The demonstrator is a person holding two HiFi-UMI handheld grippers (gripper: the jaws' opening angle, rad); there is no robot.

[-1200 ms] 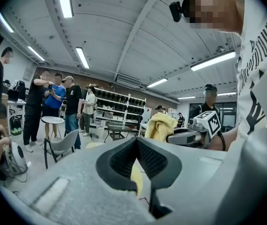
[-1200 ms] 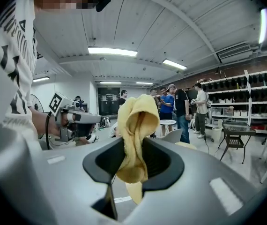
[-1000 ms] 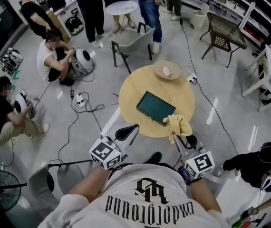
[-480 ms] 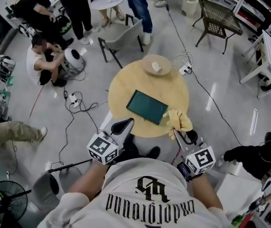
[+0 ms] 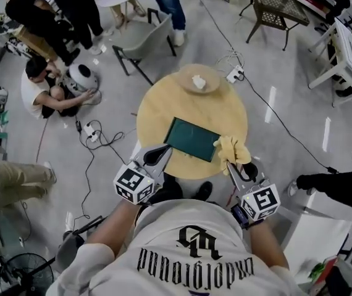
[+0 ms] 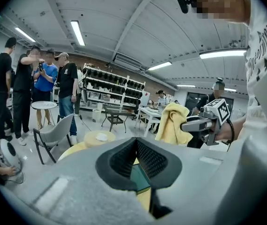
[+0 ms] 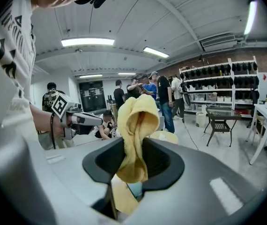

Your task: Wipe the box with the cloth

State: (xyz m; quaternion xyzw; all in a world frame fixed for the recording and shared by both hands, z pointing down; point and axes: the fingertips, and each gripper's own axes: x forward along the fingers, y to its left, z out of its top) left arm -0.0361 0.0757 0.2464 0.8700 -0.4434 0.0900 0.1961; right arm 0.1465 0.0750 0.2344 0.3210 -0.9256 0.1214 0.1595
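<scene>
Right gripper (image 7: 133,161): fingers clamped on the yellow cloth (image 7: 140,121), bunched above them. Left gripper (image 6: 136,150): fingers pressed together, nothing between. Both hover at the round desk's (image 5: 163,106) near edge. The green box (image 5: 191,139) lies flat mid-desk, cloth just beside it. Shirt (image 5: 188,258) lettering upside down, unreadable.

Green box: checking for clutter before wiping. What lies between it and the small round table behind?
Head view: only bare wooden tabletop between the green box and small round table.
</scene>
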